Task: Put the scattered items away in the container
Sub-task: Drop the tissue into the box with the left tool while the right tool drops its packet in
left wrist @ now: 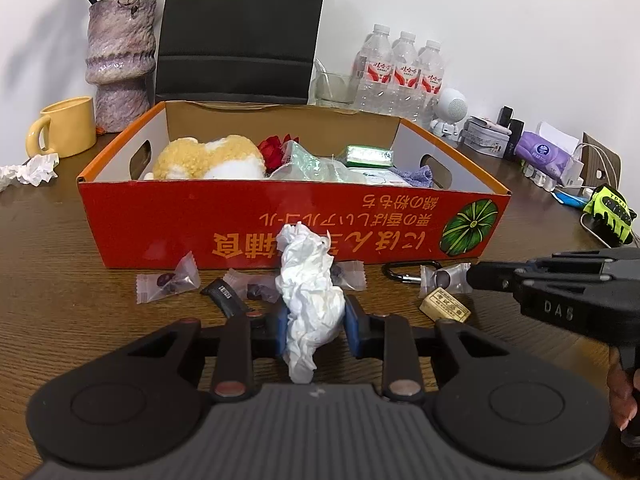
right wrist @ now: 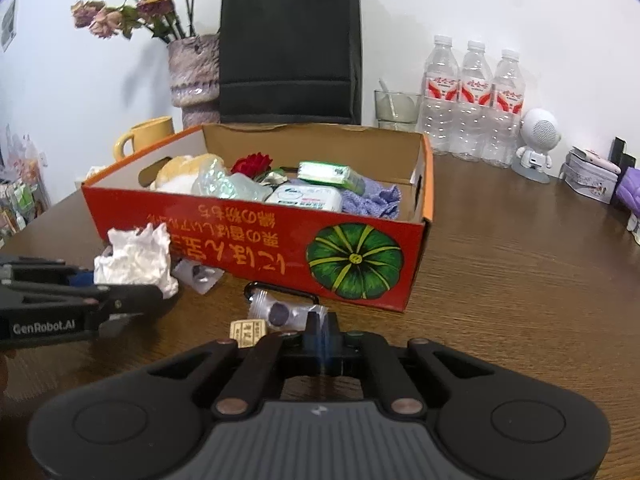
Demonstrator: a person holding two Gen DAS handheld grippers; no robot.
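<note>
Left gripper (left wrist: 314, 320) level, clamping crumpled tissue (left wrist: 310, 296)

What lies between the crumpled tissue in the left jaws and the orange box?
Wrapped candies and a small black packet lie on the table before the orange box, behind the crumpled tissue; left wrist view.

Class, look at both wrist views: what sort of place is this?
Probably a home or office desk against a wall: a vase of dried flowers, a yellow mug, bottled water and a tissue pack.
</note>
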